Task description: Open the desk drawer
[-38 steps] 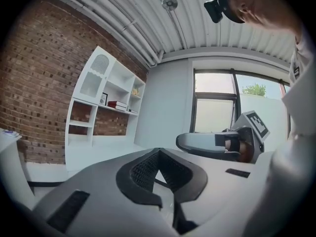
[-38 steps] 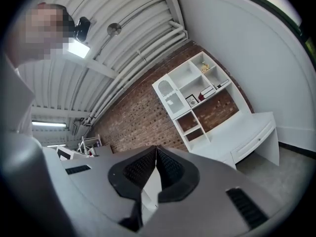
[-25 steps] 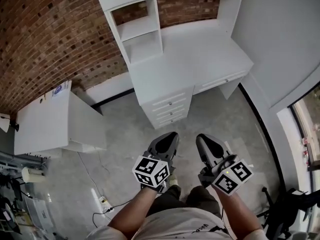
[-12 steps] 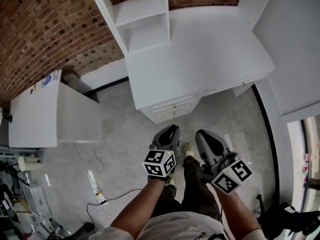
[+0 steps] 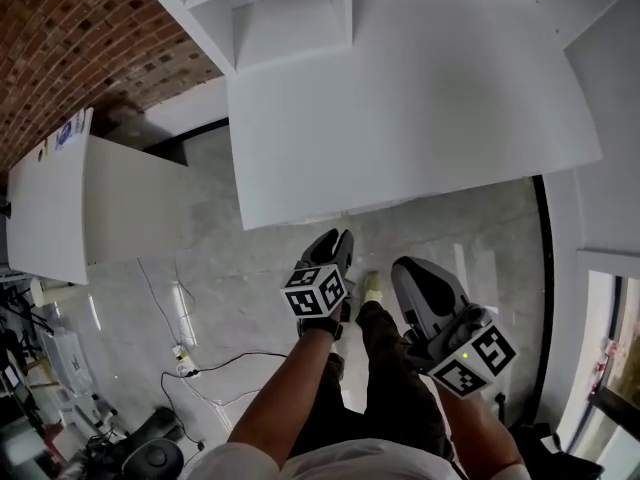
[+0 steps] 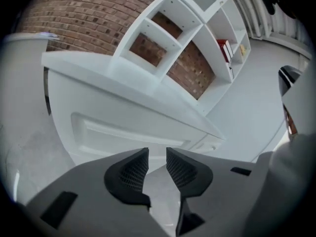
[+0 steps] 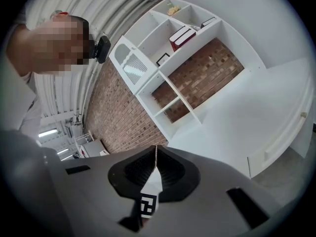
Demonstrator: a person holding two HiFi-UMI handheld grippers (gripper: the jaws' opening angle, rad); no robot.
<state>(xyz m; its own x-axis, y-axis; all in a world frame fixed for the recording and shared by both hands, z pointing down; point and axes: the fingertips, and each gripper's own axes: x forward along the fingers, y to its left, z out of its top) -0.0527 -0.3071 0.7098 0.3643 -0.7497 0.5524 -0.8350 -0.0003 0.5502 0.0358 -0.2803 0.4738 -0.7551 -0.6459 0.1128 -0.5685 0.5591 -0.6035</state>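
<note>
Nearest, the right gripper (image 7: pixel 154 154): jaws together tip to tip, nothing held; beside it the left gripper (image 6: pixel 157 156): jaws partly apart and opening, the ribbed pads (image 6: pixel 131 174) bare, only floor and white furniture showing in the gap.

Below both, in the head view, grey floor (image 5: pixel 250 298) with a loose cable (image 5: pixel 215 363) well to the person's left.

Just beyond the left jaws, a recessed white drawer front (image 6: pixel 123 132) directly under the desk top (image 5: pixel 420 118); from the head view that overhanging top hides it; no knob shows on this panel, which may lie behind the jaws; the right gripper view shows a second, wider drawer front (image 7: pixel 281 144) bearing a small knob (image 7: pixel 303 115).

Handling, as a judgement: a stiff painted panel, probably light and sliding on runners; the flat face is smooth and offers no purchase, so the hold belongs on the knob, pinched squarely and drawn straight out, level.

Farther, white open shelves (image 6: pixel 163 38) stand on the desk; behind all, the brick wall (image 5: pixel 70 38).
</note>
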